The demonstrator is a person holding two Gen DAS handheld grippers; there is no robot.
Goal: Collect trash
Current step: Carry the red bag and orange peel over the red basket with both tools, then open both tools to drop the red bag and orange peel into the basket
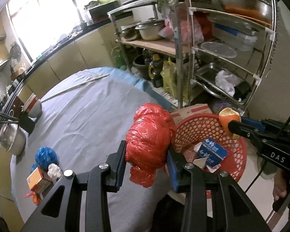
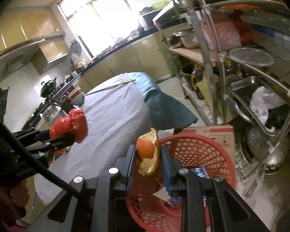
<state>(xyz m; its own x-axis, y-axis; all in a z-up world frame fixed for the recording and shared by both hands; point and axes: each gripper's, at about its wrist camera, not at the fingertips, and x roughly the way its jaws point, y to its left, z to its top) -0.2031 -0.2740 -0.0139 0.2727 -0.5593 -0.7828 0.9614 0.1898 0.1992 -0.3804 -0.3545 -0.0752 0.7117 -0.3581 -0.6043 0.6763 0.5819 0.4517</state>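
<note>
My left gripper point(image 1: 147, 148) is shut on a crumpled red plastic bag point(image 1: 149, 139), held over the table's right edge beside the red mesh basket point(image 1: 234, 147). A blue box point(image 1: 212, 151) and scraps of paper lie in that basket. My right gripper point(image 2: 147, 154) is shut on a piece of orange peel point(image 2: 147, 150) above the near rim of the basket point(image 2: 203, 150). In the left wrist view the right gripper point(image 1: 233, 127) holds the peel point(image 1: 229, 118) over the basket's far side. In the right wrist view the left gripper point(image 2: 67, 136) with the bag point(image 2: 71, 124) hangs over the table.
The grey-clothed table point(image 1: 87, 119) carries a blue plastic ball point(image 1: 46, 156), an orange box point(image 1: 38, 179), a white paper wad point(image 1: 54, 171), bowls point(image 1: 33, 106) and a pot point(image 1: 11, 141). A cardboard box point(image 2: 212, 133) and a loaded metal rack point(image 2: 261, 81) stand behind the basket.
</note>
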